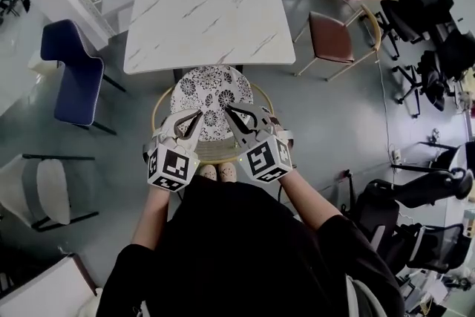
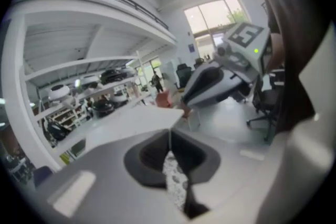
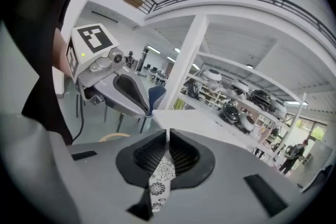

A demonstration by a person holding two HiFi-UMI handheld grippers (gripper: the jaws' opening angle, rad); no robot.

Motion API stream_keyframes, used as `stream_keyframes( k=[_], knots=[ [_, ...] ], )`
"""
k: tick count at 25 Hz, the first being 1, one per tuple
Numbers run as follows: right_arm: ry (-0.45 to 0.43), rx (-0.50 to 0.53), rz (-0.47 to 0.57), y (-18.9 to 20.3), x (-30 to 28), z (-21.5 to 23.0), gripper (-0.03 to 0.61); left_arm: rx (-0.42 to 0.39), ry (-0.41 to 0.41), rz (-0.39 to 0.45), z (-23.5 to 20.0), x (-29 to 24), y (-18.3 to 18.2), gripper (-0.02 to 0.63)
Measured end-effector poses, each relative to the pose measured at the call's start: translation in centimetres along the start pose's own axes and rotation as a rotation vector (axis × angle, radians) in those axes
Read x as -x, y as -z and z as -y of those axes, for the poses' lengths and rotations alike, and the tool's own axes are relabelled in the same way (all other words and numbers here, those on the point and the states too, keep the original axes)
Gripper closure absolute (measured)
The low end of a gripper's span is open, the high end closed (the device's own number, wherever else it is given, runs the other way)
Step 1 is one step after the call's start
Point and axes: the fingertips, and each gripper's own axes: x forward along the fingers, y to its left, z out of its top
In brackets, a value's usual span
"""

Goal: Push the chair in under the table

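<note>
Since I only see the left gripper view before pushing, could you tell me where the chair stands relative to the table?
Observer: In the head view the chair stands at the table's near edge, most of its patterned seat outside the tabletop.
Operator: Thanks, where is the right gripper?
Observer: Beside the left gripper, the right gripper points over the seat from the chair's back.
Operator: Are its jaws closed?
Observer: Yes, the right gripper view shows them together, clamping nothing.
</note>
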Motion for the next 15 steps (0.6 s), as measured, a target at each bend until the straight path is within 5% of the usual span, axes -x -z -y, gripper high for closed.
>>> stream_keyframes(
  k=[9, 15],
  knots=[
    [0.243, -0.138, 0.231, -8.0, 3.9, 6.8, 0.552, 0.104, -0.307, 0.255, -6.9, 5.3, -9.1, 0.604],
    [0.381, -0.428, 0.339, -8.6, 7.0, 10.6, 0.555, 0.26, -0.435, 0.347, -9.4, 8.0, -10.6, 0.604]
  ],
)
